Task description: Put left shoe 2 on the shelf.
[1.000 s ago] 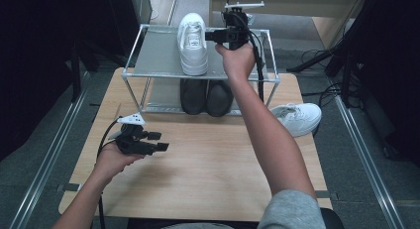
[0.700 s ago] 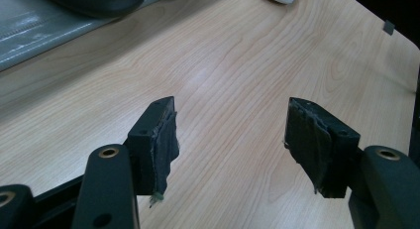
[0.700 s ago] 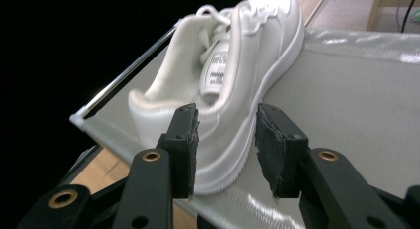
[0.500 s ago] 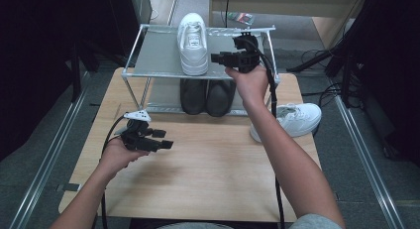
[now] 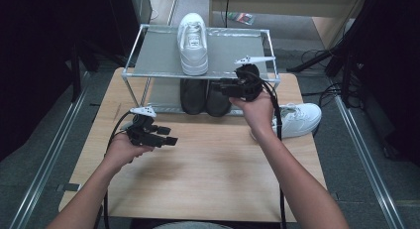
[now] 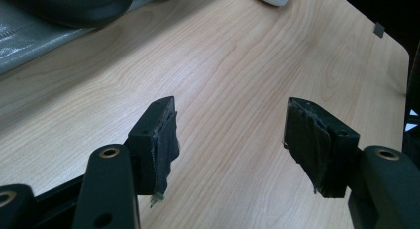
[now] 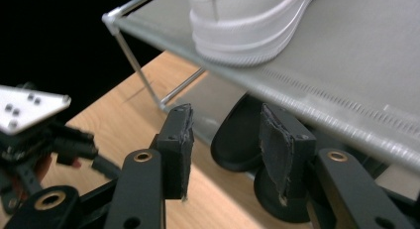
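A white shoe [image 5: 193,43] [image 7: 247,26] stands on the top shelf of a wire shoe rack [image 5: 233,45] [image 7: 346,65]. Two black shoes [image 5: 205,96] [image 7: 237,135] sit on the lower shelf. My right gripper [image 5: 223,85] [image 7: 225,140] hangs open in front of the rack's front edge, level with the black shoes. Its jaws have just been opening and nothing is gripped between them. My left gripper [image 5: 167,136] [image 6: 230,140] is open over the bare table [image 6: 237,55] at the left, holding nothing.
A second white shoe [image 5: 297,120] lies on the wooden table [image 5: 213,174] to the right of the rack, just behind my right wrist. Cables trail from both grippers. Dark floor and metal rails flank the table.
My right gripper came down and back from beside the white shoe on the top shelf to the rack's front edge, its jaws wider. The left gripper drifted slightly right.
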